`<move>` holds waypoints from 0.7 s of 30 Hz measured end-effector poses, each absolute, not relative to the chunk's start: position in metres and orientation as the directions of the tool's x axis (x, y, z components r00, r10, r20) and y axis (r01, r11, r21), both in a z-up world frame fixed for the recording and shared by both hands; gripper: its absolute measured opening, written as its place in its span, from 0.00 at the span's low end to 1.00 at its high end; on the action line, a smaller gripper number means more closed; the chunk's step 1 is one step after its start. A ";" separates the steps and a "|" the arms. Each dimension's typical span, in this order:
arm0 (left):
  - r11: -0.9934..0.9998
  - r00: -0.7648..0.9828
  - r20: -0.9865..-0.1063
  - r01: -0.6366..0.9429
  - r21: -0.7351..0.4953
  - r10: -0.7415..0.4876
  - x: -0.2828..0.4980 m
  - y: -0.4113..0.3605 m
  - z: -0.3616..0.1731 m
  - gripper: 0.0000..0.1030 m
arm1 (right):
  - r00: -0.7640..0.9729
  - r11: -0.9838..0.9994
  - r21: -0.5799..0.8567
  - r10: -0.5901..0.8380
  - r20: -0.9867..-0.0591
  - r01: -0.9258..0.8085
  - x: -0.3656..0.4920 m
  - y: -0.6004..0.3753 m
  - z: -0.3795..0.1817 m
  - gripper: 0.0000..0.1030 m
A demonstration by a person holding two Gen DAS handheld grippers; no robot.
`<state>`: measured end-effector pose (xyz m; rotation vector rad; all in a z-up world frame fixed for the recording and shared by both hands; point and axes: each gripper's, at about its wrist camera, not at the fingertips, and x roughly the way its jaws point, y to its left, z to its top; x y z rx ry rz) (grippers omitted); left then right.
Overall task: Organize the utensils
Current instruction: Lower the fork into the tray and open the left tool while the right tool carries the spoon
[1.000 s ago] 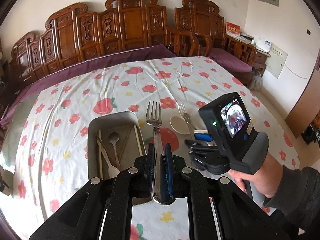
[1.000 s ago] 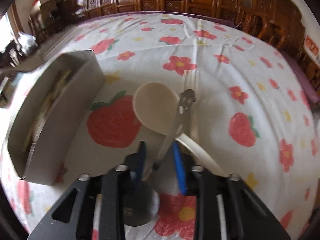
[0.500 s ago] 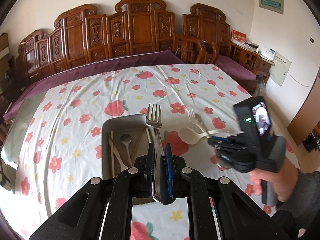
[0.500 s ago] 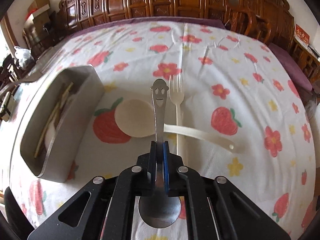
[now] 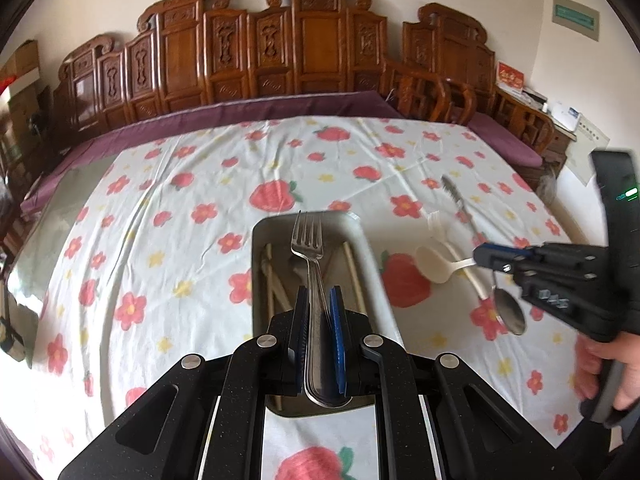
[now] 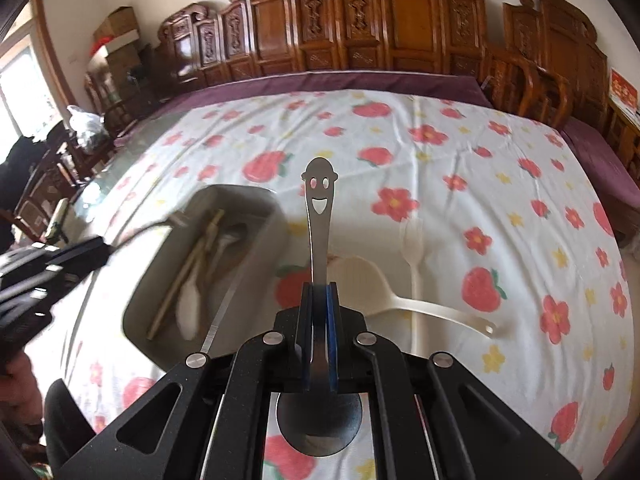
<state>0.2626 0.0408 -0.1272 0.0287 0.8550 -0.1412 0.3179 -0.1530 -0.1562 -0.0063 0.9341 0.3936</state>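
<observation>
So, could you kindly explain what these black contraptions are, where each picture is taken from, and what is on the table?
There is no robot: a person holds a handheld two-finger gripper in each hand, and a wide-angle camera on each looks out along its fingers. In the left camera's picture the left gripper is shut on a metal fork above a metal tray that already holds chopsticks and spoons. The right gripper shows at that picture's right edge. In its own picture it is shut on a metal spoon with a smiley-face handle. A white plastic spoon and white plastic fork still lie on the flowered tablecloth.
</observation>
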 end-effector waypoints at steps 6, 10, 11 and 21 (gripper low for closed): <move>0.993 0.623 -0.776 0.112 -0.039 -0.101 0.271 0.050 -0.146 0.09 | 0.518 0.902 0.193 0.385 -0.764 -0.386 0.312 -0.129 -0.142 0.07; 0.993 0.607 -0.788 0.106 -0.050 -0.104 0.278 0.054 -0.156 0.02 | 0.507 0.889 0.191 0.402 -0.762 -0.417 0.309 -0.115 -0.138 0.07; 0.993 0.605 -0.789 0.103 -0.057 -0.108 0.279 0.054 -0.158 0.01 | 0.505 0.886 0.191 0.405 -0.762 -0.423 0.308 -0.112 -0.138 0.07; 0.994 0.618 -0.779 0.093 -0.061 -0.106 0.289 0.062 -0.159 0.00 | 0.484 0.872 0.206 0.426 -0.764 -0.443 0.311 -0.100 -0.141 0.07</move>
